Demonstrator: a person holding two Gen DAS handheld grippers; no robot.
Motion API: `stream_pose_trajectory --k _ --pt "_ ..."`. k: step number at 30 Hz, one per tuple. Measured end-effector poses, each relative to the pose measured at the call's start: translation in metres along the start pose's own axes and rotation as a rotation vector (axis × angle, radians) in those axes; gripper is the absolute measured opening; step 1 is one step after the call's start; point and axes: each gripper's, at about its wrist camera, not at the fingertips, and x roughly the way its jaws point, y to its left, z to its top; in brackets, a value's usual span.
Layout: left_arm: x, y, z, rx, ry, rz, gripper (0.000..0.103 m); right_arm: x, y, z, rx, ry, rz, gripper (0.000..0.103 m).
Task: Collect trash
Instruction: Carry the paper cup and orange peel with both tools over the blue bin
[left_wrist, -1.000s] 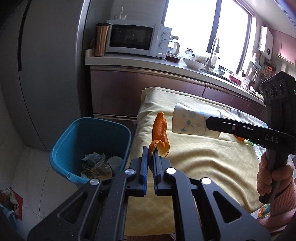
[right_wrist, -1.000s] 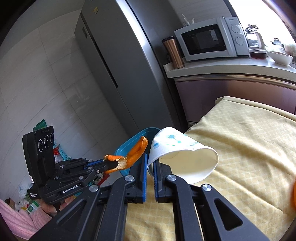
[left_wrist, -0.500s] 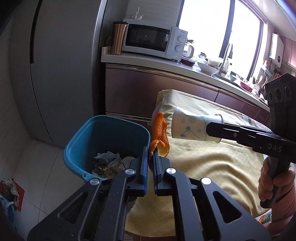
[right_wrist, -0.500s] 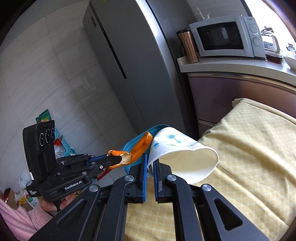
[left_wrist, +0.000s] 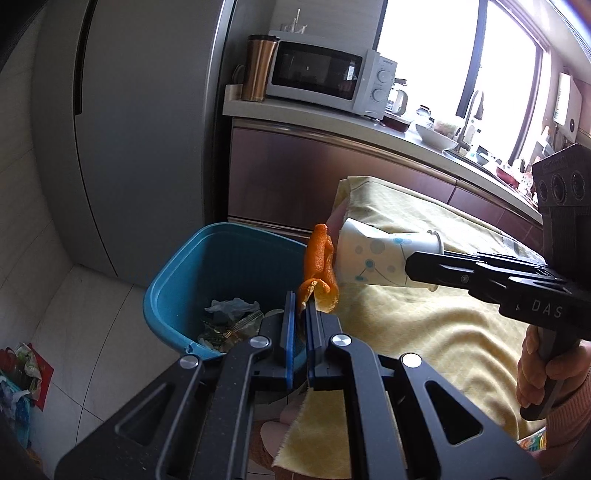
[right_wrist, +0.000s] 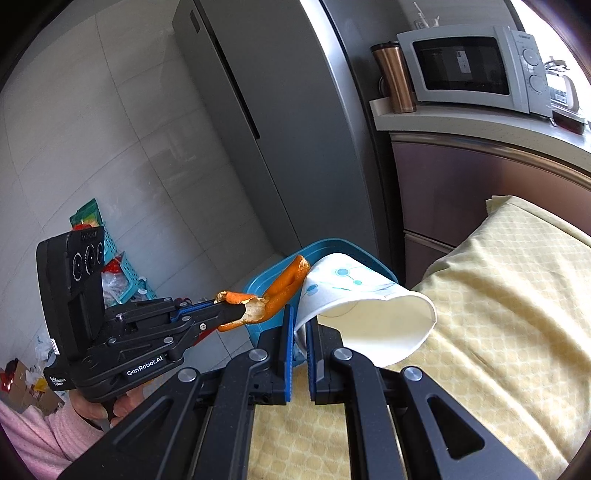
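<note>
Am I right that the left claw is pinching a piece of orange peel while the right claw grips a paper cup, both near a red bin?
Not quite: the bin is blue, as the left wrist view shows. The rest holds: the left claw pinches the orange peel, and the right claw grips the paper cup.

Your bin (left_wrist: 207, 266) sits on the floor left of the tabletop (left_wrist: 424, 325), fridge (left_wrist: 147, 129) behind it, with peel (left_wrist: 319, 266) and cup (left_wrist: 380, 260) side by side over the tabletop's left edge.
</note>
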Motion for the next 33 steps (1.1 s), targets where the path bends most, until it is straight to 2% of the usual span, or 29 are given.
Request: stream_pose_trajectory --k 12,23,33 --pt "0.017 0.019 -0.003 -0.039 0.029 0.034 0.005 0.033 0.012 0.008 -0.043 0.08 -0.003 0.005" --pt "0.054 0.044 -0.01 -0.113 0.096 0.054 0.005 0.073 0.015 0.012 -0.079 0.165 -0.034 0.006" --pt "0.075 0.054 -0.012 -0.148 0.119 0.067 0.005 0.095 0.019 0.015 -0.103 0.217 -0.046 0.006"
